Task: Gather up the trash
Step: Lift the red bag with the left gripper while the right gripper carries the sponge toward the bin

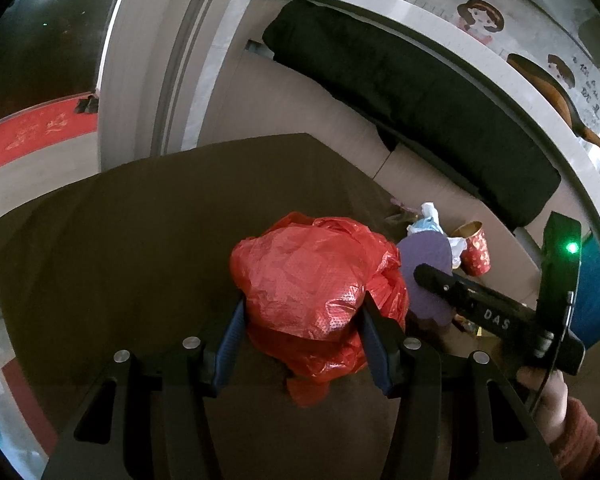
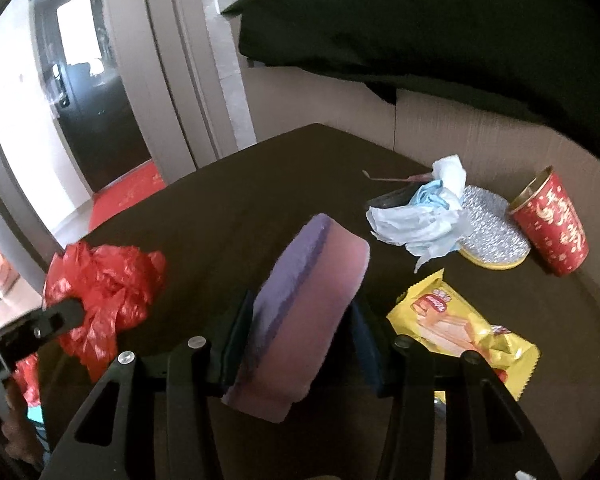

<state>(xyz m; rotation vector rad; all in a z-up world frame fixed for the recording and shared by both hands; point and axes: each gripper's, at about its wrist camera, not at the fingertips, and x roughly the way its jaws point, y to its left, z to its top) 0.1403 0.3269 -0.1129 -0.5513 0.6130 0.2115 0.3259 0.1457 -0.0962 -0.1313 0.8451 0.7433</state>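
Now, from your left wrist: your left claw (image 1: 302, 344) is pinching the bunched red plastic bag (image 1: 316, 280) over the dark tabletop (image 1: 120, 240). Its mouth isn't visible, so what's inside I can't tell. Hold it steady and find the opening before anything goes in.

Over to your right wrist: your right claw (image 2: 300, 336) grips the purple sponge (image 2: 300, 312), pads on both sides. Far right lie crumpled tissue (image 2: 420, 220), a silver scouring pad (image 2: 496, 236), a red paper cup (image 2: 552, 228), seemingly empty, and, nearer, a yellow snack wrapper (image 2: 460, 328).
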